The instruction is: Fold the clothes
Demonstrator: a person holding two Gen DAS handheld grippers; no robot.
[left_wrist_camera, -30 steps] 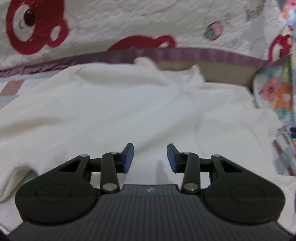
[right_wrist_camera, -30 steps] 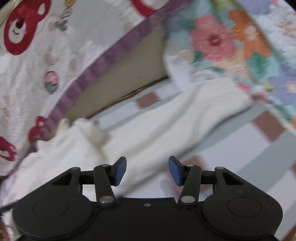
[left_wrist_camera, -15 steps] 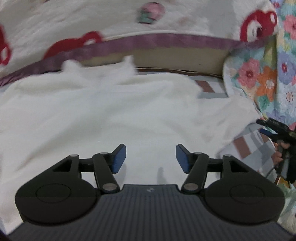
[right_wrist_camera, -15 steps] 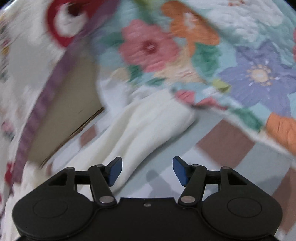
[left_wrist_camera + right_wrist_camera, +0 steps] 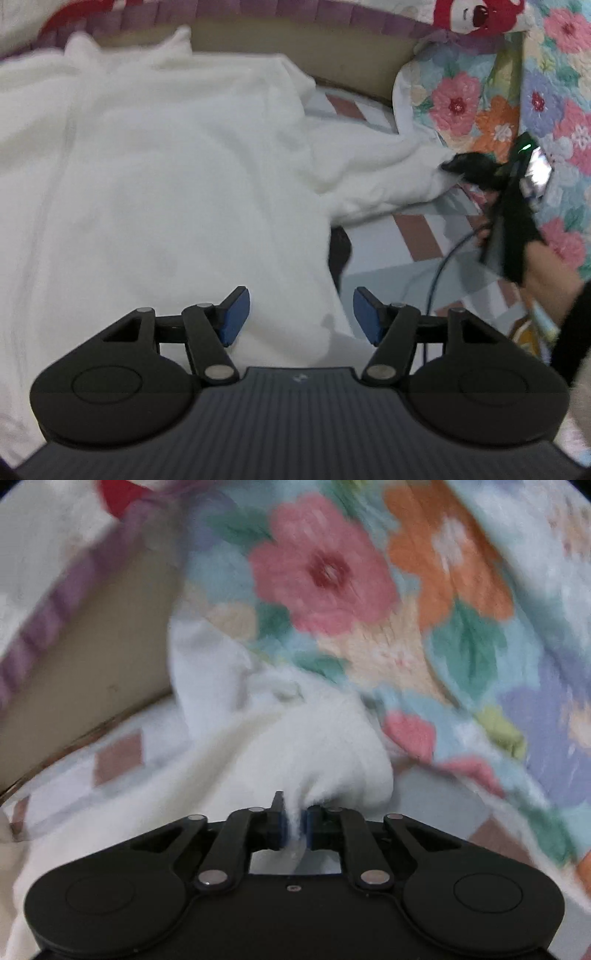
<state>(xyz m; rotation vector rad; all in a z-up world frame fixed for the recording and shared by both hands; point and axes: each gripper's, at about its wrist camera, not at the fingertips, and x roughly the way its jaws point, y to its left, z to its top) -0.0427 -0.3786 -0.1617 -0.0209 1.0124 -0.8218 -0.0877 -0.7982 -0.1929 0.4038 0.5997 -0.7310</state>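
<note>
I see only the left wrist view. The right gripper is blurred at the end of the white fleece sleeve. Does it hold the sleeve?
Observer: Yes. In the right wrist view the right gripper is closing its jaws on the white fleece sleeve; cloth sits between its blue pads.
Operator: How much cloth?
Observer: Only a narrow bunched fold.
Operator: And beyond the pads?
Observer: The sleeve's end bulges out, against the edge of the flowered quilt.

A fluffy cream-white fleece garment lies spread and rumpled across the checked bedsheet, one sleeve stretched out sideways toward the flowered quilt, its cuff bunched.
</note>
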